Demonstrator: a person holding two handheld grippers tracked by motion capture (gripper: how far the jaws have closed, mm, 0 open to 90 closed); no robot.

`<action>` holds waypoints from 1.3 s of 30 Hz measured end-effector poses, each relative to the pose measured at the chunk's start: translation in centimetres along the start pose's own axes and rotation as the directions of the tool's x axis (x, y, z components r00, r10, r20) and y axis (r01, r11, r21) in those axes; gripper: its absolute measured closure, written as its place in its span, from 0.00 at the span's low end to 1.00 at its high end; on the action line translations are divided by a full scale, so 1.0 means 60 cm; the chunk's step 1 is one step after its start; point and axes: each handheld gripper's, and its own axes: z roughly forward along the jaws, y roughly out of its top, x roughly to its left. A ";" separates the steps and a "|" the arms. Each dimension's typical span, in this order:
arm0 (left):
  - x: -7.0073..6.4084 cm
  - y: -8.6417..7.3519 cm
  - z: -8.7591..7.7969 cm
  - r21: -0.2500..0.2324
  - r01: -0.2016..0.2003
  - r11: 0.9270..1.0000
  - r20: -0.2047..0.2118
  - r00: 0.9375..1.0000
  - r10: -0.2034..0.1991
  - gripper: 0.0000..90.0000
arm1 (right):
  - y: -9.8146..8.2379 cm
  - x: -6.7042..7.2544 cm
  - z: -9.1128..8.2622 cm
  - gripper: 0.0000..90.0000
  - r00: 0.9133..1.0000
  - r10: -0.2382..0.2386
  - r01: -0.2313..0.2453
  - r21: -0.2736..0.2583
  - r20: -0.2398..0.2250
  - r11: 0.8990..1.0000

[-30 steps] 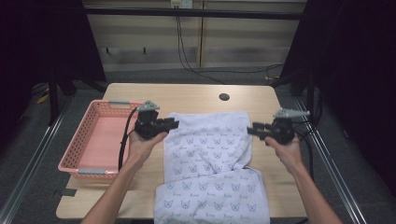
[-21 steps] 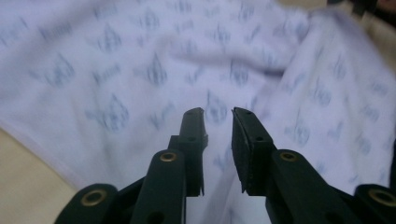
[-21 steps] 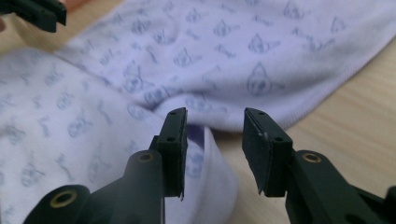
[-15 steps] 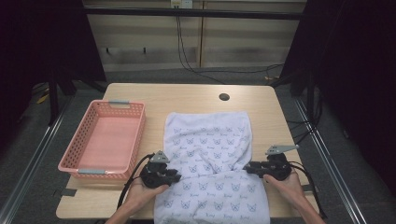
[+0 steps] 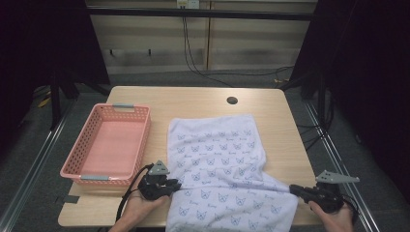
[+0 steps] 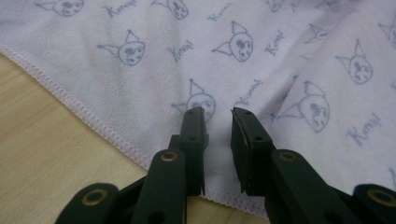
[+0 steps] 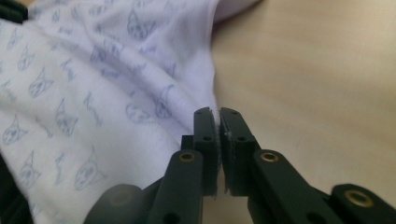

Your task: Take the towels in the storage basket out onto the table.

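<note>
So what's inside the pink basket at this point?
Nothing visible: the pink basket shows a bare floor in the high view. Its near wall hides a thin strip of floor. The towel lies beside it on the table.

A recording booth in a lab, not a home.

A bare wooden table (image 5: pixel 203 104) with a cable hole (image 5: pixel 232 100) stands on grey floor, boxed in by black curtains (image 5: pixel 367 72) and metal rails (image 5: pixel 29 164). Loose cables (image 5: pixel 193 58) run down the plain back wall, and an outlet (image 5: pixel 187 3) sits up top.
</note>
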 end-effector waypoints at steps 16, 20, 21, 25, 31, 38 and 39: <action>-0.055 -0.007 -0.028 -0.068 -0.070 0.995 0.161 0.984 0.080 0.68 | 0.087 0.053 0.125 0.72 0.978 -0.141 0.145 0.015 -0.155 0.989; -0.067 -0.003 -0.042 -0.133 -0.059 0.989 0.196 0.977 0.085 0.62 | 0.096 0.056 0.139 0.71 0.968 -0.131 0.134 -0.003 -0.213 0.991; -0.067 -0.003 -0.042 -0.133 -0.059 0.989 0.196 0.977 0.085 0.61 | 0.096 0.056 0.139 0.71 0.968 -0.131 0.134 -0.003 -0.213 0.991; -0.085 -0.003 -0.031 -0.082 -0.113 0.990 0.170 0.977 0.126 0.64 | 0.080 0.072 0.125 0.72 0.958 -0.152 0.157 0.004 -0.241 0.988; -0.085 -0.006 -0.030 -0.043 -0.152 0.987 0.220 0.963 0.158 0.97 | 0.067 0.075 0.117 0.70 0.968 -0.160 0.170 0.038 -0.194 0.985; -0.103 -0.059 -0.072 0.000 -0.129 0.992 0.380 0.917 0.120 0.97 | 0.045 0.086 0.091 0.65 0.968 -0.163 0.174 0.044 -0.193 0.984; -0.103 -0.059 -0.072 0.000 -0.129 0.992 0.380 0.917 0.120 0.96 | 0.045 0.086 0.091 0.65 0.968 -0.163 0.174 0.044 -0.193 0.984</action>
